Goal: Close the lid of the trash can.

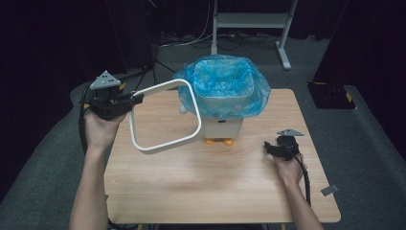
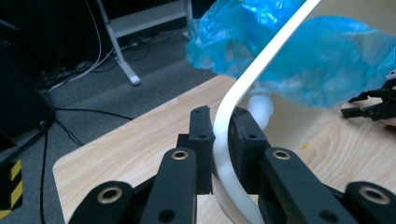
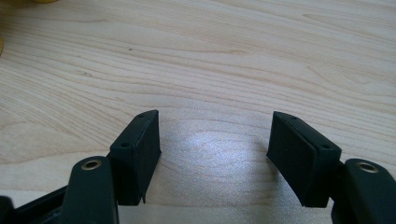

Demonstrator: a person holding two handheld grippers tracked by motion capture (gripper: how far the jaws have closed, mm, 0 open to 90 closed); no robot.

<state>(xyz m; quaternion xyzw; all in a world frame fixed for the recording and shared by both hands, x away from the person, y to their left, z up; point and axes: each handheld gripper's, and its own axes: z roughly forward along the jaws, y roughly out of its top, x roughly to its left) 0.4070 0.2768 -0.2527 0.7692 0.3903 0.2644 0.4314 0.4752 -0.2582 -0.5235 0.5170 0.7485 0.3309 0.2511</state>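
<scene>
bin: small white plastic waste bin with orange feet (image 1: 221, 125), standing on the light wooden table (image 1: 215, 187) toward its far middle; taken here as the landmark.
liner: crinkled blue plastic bag (image 1: 222, 88) draped over the bin's rim, spilling down all sides.
ring: white rounded-square plastic retaining frame (image 1: 165, 143), held tilted in the air just left of the bin, its far corner up against the blue liner, its near edge lower, above the table.
left gripper: black two-jaw gripper (image 2: 223, 133), left of the bin, jaws clamped on the frame's thin left edge; pads pressed on either side of the white strip.
right gripper: black two-jaw gripper (image 3: 212, 154), right of the bin and nearer the person, low over bare wood; jaws apart, nothing between them.
step in hand: by judgement, carrying the frame clear of, or toward, the bin's rim.
doing it well: keep the clamp firm so the thin strip cannot swivel; level the frame before passing it over the rim; avoid snagging or dragging the liner.
spare gripper: likely best used steadying the bin's right wall or the frame's free side.
risk: light bin tipping, liner pulled loose.
</scene>
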